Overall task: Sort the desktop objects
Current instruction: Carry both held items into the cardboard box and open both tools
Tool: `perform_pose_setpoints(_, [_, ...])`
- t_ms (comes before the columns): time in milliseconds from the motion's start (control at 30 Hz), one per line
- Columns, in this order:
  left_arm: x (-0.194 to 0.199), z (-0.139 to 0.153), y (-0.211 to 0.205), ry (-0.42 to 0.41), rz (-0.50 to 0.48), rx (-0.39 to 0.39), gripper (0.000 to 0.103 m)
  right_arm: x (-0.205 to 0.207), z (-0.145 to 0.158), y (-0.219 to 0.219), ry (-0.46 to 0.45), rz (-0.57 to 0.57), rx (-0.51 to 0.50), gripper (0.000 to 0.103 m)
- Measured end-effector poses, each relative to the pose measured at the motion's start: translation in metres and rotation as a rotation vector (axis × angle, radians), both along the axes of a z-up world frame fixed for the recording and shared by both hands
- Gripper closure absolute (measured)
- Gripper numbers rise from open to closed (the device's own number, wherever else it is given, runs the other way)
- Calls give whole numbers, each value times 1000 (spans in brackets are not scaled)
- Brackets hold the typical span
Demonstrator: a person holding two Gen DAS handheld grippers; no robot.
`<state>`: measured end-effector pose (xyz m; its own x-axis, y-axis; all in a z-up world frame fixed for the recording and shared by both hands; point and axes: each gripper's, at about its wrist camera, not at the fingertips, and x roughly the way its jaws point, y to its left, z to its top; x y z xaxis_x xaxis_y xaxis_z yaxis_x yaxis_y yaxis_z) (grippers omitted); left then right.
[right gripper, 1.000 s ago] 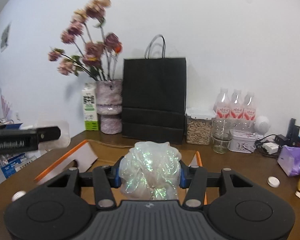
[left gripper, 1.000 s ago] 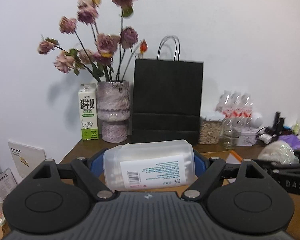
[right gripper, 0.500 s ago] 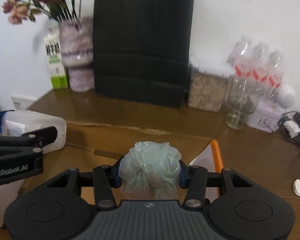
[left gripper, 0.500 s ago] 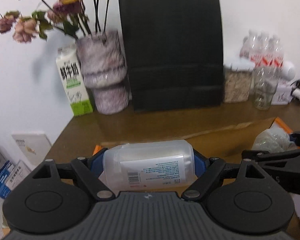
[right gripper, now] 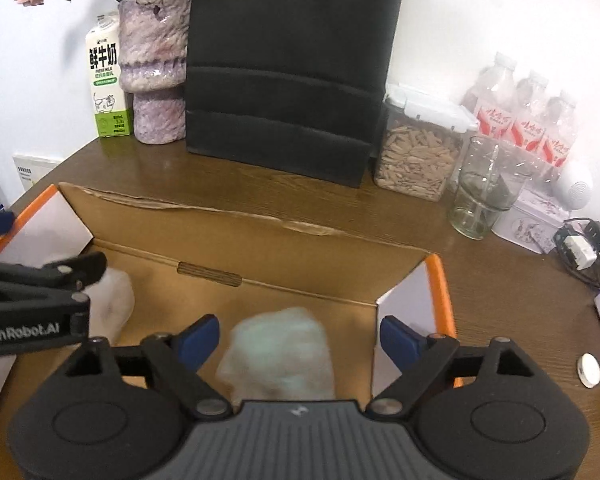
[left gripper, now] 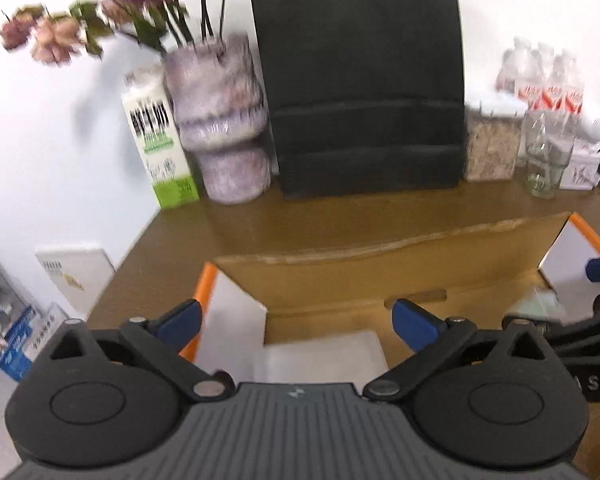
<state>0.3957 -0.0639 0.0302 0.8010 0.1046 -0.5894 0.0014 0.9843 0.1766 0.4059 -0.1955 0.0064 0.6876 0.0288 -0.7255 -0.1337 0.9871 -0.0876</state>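
An open cardboard box (left gripper: pixel 340 264) (right gripper: pixel 260 224) with orange-edged flaps lies on the brown desk. My left gripper (left gripper: pixel 296 318) hangs over its left part, jaws opening wide; the clear plastic swab box (left gripper: pixel 320 354) (right gripper: pixel 112 304) lies blurred below them, free of the pads. My right gripper (right gripper: pixel 300 336) is over the right part, jaws opening too. The shimmery white bag (right gripper: pixel 278 354) sits blurred between and below its blue pads, with gaps on both sides. The left gripper's finger (right gripper: pixel 68 270) shows in the right wrist view beside the swab box.
Along the wall stand a milk carton (right gripper: pixel 106 80), a purple vase of dried flowers (right gripper: pixel 156 72), a black paper bag (right gripper: pixel 292 60), a jar of seeds (right gripper: pixel 416 152), a glass (right gripper: pixel 480 196) and water bottles (right gripper: pixel 524 116). A white cap (right gripper: pixel 589 368) lies at right.
Both grippers came forward and down over the cardboard box, then opened. The swab box and the shimmery bag left the pads and dropped into the box.
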Motion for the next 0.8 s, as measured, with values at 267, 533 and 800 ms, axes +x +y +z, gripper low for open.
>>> perform_pose_setpoints(267, [-32, 26, 3, -77, 0, -9, 0, -34, 28, -4, -58, 25, 40, 0])
perform_pose_setpoints(533, [-84, 51, 18, -157, -30, -62, 0, -87, 58, -6, -155, 48, 58, 0])
perform_pose_setpoints(800, [-149, 60, 46, -256, -54, -113, 0, -155, 79, -16, -274, 68, 99, 0])
